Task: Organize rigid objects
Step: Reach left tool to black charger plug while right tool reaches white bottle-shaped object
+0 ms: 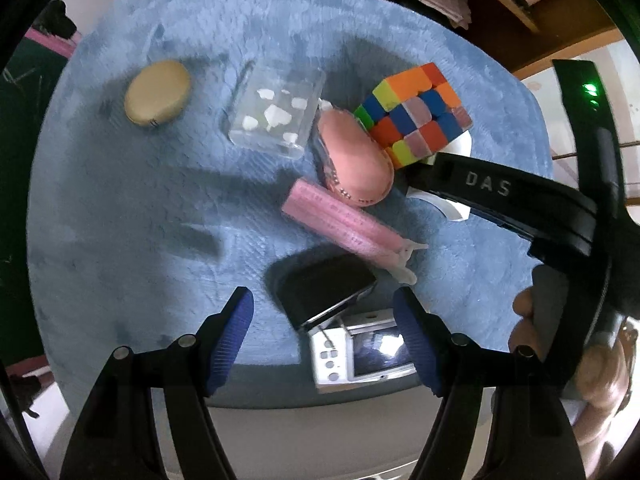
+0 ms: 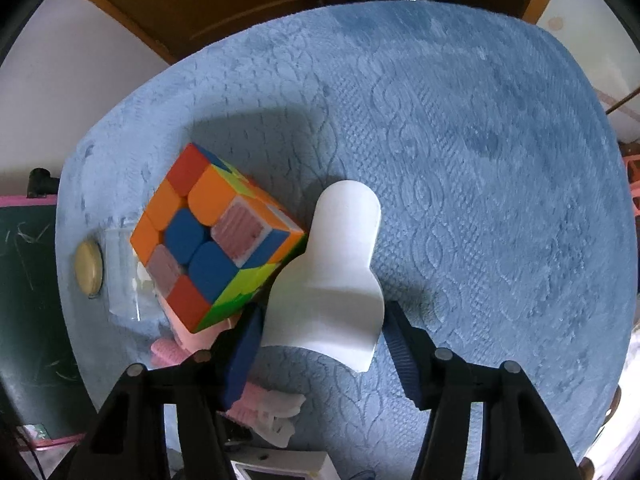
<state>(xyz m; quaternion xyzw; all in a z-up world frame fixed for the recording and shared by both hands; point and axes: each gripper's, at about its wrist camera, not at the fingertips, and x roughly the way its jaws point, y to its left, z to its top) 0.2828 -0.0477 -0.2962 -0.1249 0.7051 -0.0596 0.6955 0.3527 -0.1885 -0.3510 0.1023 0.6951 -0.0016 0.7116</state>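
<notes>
Looking down through the right wrist camera, we see the white curved piece [image 2: 332,280] in the lower middle of the frame: a smooth matte white thing, narrow and rounded at its far end, wider and bent like a saddle at its near end, lying on the blue textured cloth [image 2: 480,160]. The right gripper [image 2: 320,344] stands around its wide end; the left blue pad seems to touch the edge, but at the other pad we cannot tell if there is contact, so we cannot tell whether it is already pinched. Touching the white piece on its left is the colour cube [image 2: 212,236], tilted on one corner, with orange, blue, red, green and worn pinkish stickers. In the left wrist view we find the same cube [image 1: 416,116] in the upper right, and the white piece [image 1: 452,208] is mostly hidden behind the black arm of the right tool, only small parts showing. This view gives us what the other hardly shows: the round beige case [image 1: 158,92] at upper left, the clear plastic box [image 1: 276,108] with white bits inside, the pink pouch [image 1: 354,160], the pink tube [image 1: 340,220], the black device [image 1: 324,288] and the silver camera [image 1: 360,352] at lower centre. The left gripper [image 1: 324,340] is spread wide above the black device and the camera, and nothing is between its pads.
</notes>
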